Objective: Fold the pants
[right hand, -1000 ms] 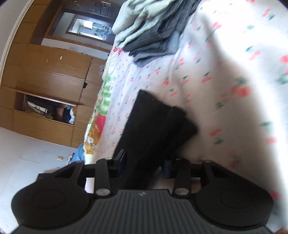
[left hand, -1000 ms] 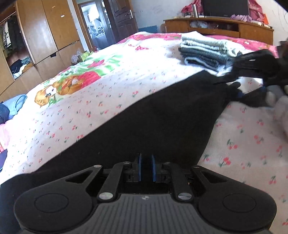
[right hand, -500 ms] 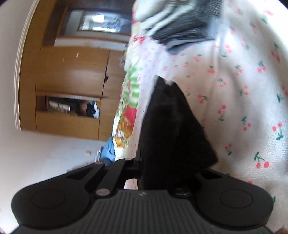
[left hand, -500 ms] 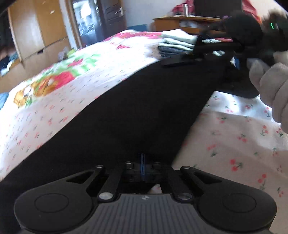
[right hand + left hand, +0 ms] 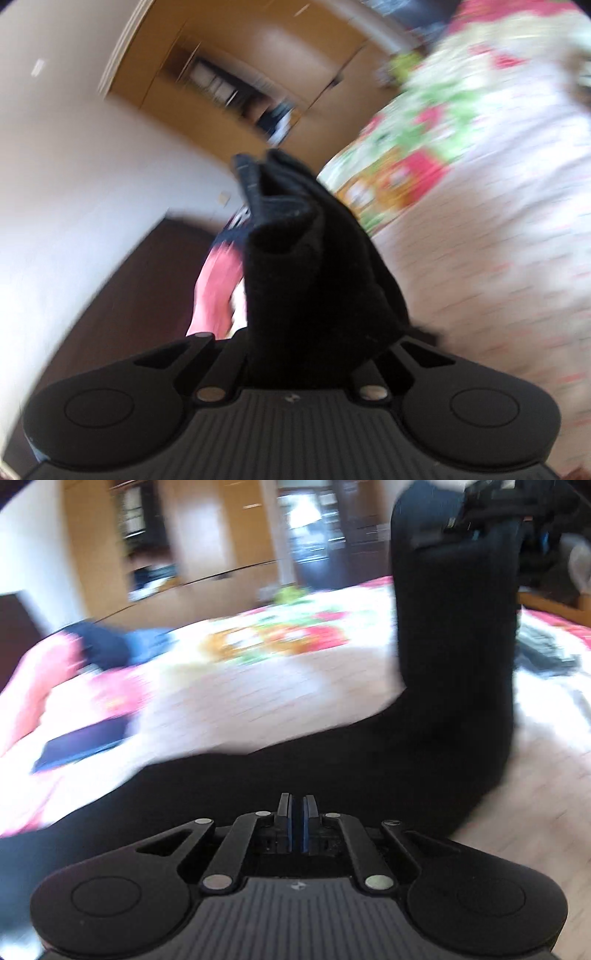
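The black pants (image 5: 332,775) stretch from the lower left of the left wrist view across the bed and rise in a tall column at the right. My left gripper (image 5: 297,823) is shut on their near edge, its blue pads (image 5: 306,823) almost together. At the top right, my right gripper (image 5: 476,528) holds the raised end up in the air. In the right wrist view, a bunched fold of the black pants (image 5: 306,266) sticks up out of my right gripper (image 5: 303,354), which is shut on it. The fabric hides its fingertips.
The bed (image 5: 258,701) has a white flowered sheet with a bright cartoon print. A stack of folded clothes (image 5: 543,650) lies at the right. Blue clothing (image 5: 122,646), a dark blue item (image 5: 85,742) and pink bedding (image 5: 44,686) sit at the left. Wooden wardrobes (image 5: 207,542) stand behind.
My right gripper closed on the pants' end and lifted it high off the bed. My left gripper closed tight on the near edge, and both views swung sideways toward the wardrobes.
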